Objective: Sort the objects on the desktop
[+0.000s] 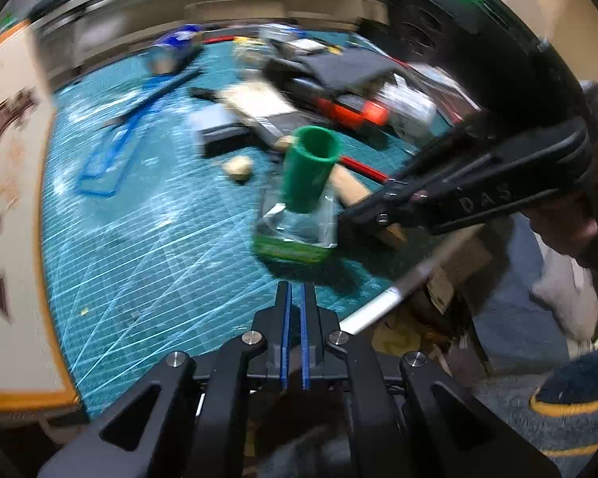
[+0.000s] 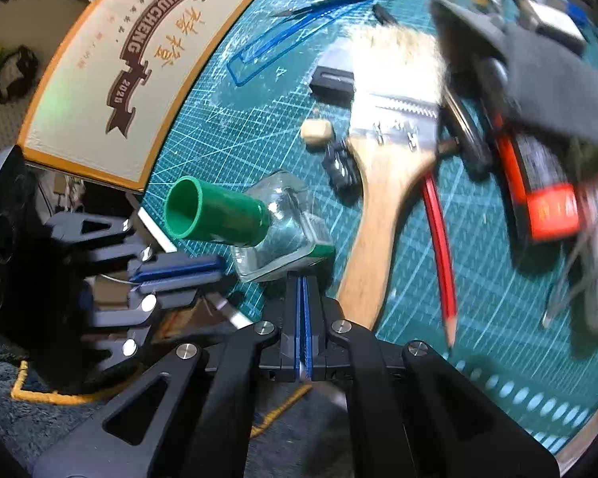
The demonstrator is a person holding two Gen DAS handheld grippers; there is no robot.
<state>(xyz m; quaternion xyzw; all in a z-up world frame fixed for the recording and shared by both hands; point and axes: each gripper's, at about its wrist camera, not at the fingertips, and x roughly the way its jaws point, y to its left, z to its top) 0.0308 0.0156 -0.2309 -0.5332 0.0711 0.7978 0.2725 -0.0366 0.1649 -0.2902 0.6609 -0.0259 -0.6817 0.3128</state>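
1. A clear glass bottle (image 1: 299,227) with a tall green cap (image 1: 309,169) stands near the front edge of the surface, on a teal cutting mat (image 1: 139,231); a green label band runs along its base.
2. The right tool (image 2: 302,283) sits just beside the bottle's base, its blue-lined fingers pressed together with nothing between them. From the left wrist view the right tool (image 1: 349,215) reaches in from the right and its tip meets the bottle's side; whether it truly touches is unclear through the blur.
3. The left tool (image 1: 295,290) hovers over the mat's front edge, near the bottle but apart from it, its blue pads together and empty. In the right wrist view the left tool (image 2: 215,269) lies just below the green cap.
4. Behind the bottle lies a paintbrush (image 2: 382,183) with a pale wooden handle and metal ferrule; a red pencil (image 2: 438,239) lies beside the handle, tip toward the front.
5. A small beige block (image 2: 317,131) rests on the mat left of the brush, and a black clip-like piece (image 2: 341,167) lies between the two.
6. Farther back sit a blue transparent ruler (image 1: 111,151) and a blurred heap of dark and orange items (image 1: 351,111).
7. A cream box with an orange border and brown lettering (image 2: 135,59) lies along the mat's left side.
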